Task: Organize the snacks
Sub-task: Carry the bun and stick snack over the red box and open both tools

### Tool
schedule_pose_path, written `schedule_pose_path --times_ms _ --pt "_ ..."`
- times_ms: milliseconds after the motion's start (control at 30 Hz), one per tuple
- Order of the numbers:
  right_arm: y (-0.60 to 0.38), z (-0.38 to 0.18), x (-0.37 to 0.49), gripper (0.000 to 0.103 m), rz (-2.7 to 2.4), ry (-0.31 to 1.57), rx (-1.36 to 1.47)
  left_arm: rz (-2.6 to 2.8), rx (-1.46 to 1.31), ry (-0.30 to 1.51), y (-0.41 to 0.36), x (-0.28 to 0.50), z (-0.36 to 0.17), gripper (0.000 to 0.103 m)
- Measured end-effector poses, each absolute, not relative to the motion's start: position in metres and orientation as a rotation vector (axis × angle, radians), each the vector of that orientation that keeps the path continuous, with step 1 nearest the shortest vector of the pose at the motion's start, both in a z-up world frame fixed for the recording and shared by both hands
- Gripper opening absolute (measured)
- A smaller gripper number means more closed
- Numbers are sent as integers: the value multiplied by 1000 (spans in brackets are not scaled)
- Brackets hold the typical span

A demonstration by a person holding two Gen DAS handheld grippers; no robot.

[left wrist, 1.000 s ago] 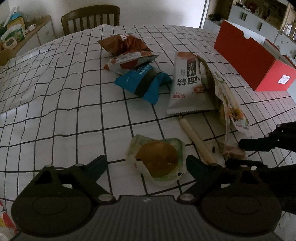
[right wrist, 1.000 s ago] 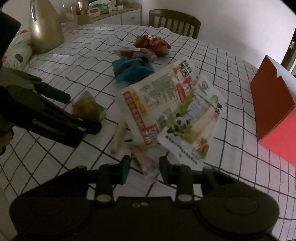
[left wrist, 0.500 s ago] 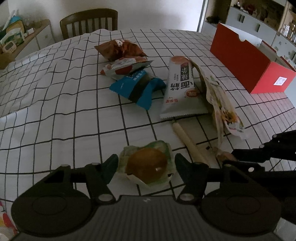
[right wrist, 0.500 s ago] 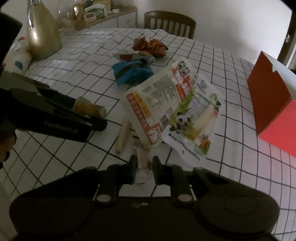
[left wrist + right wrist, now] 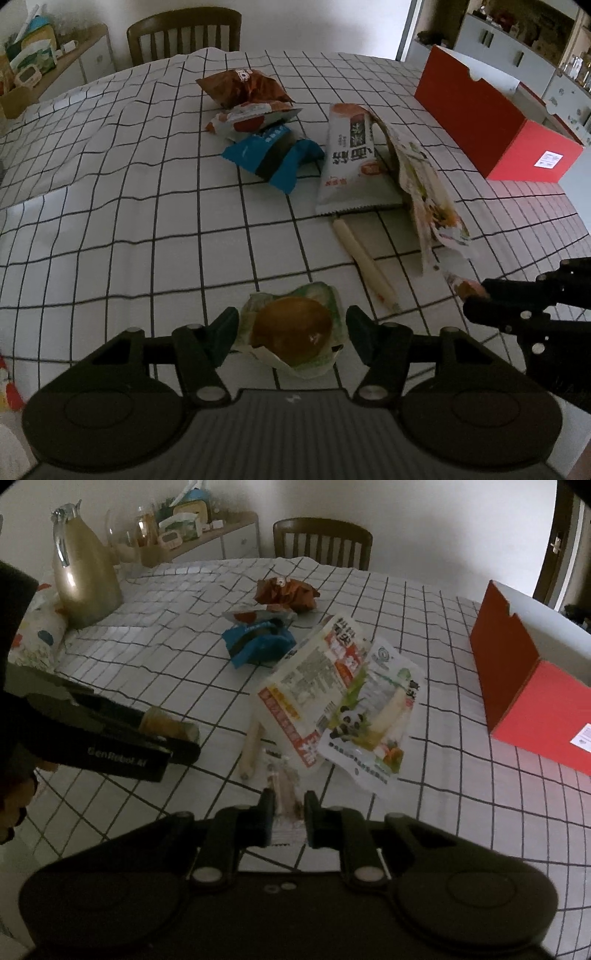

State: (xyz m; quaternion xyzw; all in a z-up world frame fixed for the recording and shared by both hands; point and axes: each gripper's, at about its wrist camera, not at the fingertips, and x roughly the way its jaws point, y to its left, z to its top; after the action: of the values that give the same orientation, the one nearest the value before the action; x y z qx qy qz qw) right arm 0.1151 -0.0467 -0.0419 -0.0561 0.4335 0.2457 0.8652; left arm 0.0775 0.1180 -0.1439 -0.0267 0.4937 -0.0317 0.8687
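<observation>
Meanwhile, the left gripper is clamping its jaws, which have just been closing, on the wrapped bun above the checked counter. The right gripper is pinching a small clear-wrapped snack between nearly shut jaws, near the red box.

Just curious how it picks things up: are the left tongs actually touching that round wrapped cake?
Touching. The left wrist view shows the left tongs with both fingers against the crinkled wrapper of the round cake.
</observation>
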Motion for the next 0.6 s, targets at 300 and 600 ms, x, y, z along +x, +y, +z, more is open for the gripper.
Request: schedule_pose_path --times_ms 300,600 --pt "-64 -21 100 14 513 874 -104 -88 -64 1009 102 63 -118 63" --pt "-99 14 94 14 513 821 -69 -116 -62 971 70 64 -79 63"
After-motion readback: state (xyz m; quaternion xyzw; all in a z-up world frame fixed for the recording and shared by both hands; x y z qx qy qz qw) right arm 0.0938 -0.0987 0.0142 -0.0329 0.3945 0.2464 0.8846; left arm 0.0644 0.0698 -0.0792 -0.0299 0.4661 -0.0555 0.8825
